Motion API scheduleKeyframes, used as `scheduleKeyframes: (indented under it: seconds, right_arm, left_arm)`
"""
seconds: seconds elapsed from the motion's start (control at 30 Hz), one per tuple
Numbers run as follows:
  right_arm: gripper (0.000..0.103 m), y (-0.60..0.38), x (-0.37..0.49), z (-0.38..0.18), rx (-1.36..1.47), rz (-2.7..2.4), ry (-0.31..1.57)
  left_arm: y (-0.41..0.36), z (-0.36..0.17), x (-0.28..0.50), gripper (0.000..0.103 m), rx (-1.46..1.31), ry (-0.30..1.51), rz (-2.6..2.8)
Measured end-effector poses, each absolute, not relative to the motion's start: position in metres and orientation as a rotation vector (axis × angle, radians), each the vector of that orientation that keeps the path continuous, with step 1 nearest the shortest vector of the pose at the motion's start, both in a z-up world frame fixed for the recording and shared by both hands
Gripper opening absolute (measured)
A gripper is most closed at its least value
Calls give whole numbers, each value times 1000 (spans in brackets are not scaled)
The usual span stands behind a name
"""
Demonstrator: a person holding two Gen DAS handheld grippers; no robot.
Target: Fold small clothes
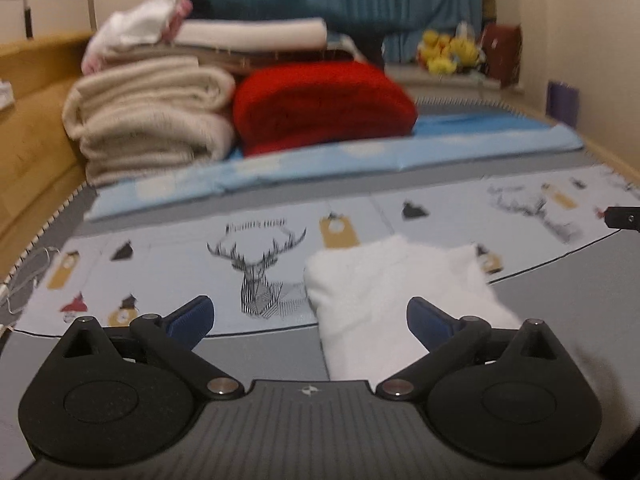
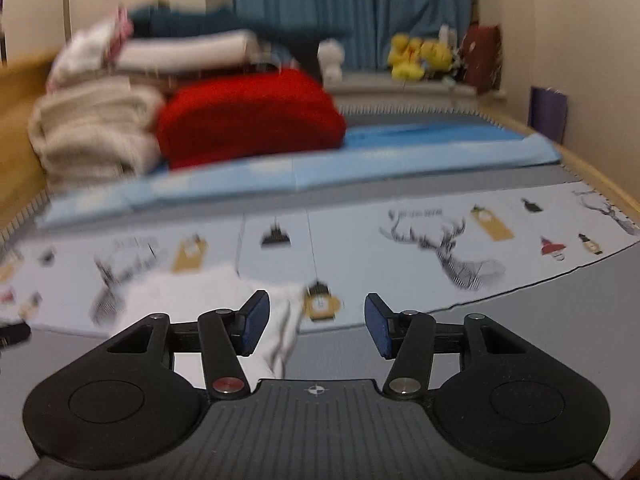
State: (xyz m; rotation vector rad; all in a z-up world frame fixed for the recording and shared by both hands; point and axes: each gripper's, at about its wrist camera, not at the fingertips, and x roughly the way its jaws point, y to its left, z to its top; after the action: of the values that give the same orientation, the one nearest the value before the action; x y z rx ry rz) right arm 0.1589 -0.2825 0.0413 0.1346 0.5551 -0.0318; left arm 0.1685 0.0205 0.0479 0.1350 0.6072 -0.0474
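A small white garment [image 1: 384, 300] lies folded on the bed, on a pale sheet printed with deer [image 1: 256, 276]. My left gripper [image 1: 310, 322] is open and empty, low over the bed, with the garment between its jaws and under its right finger. In the right wrist view the same white garment [image 2: 192, 300] lies to the lower left, partly behind the left finger. My right gripper [image 2: 316, 326] is open and empty, just right of the garment's edge. The tip of the right gripper [image 1: 624, 218] shows at the right edge of the left wrist view.
A stack of folded cream blankets [image 1: 152, 120] and a red blanket [image 1: 320, 104] stand at the back on a light blue mat [image 1: 360, 156]. A wooden bed frame [image 1: 36, 120] runs along the left. Yellow plush toys [image 1: 448, 52] sit on the far sill. A wall is on the right.
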Motion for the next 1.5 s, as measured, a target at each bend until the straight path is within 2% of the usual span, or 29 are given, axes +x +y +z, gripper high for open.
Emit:
scheduleKeyframes:
  seconds: [0.17, 0.33, 0.43, 0.87, 1.5]
  right_arm:
    - [62, -285, 101, 49, 166, -27, 530]
    - [63, -267, 72, 12, 126, -45, 618]
    - [63, -261, 75, -10, 112, -44, 735]
    - [63, -250, 87, -26, 78, -36, 790]
    - [63, -230, 97, -30, 34, -6, 800]
  left_arm:
    - [16, 59, 101, 103, 81, 581, -68]
    - [0, 16, 65, 103, 46, 643, -48]
    - [-1, -2, 71, 103, -24, 767, -46]
    - [-2, -19, 103, 103, -33, 802, -4]
    - [-5, -24, 105, 103, -33, 791, -37]
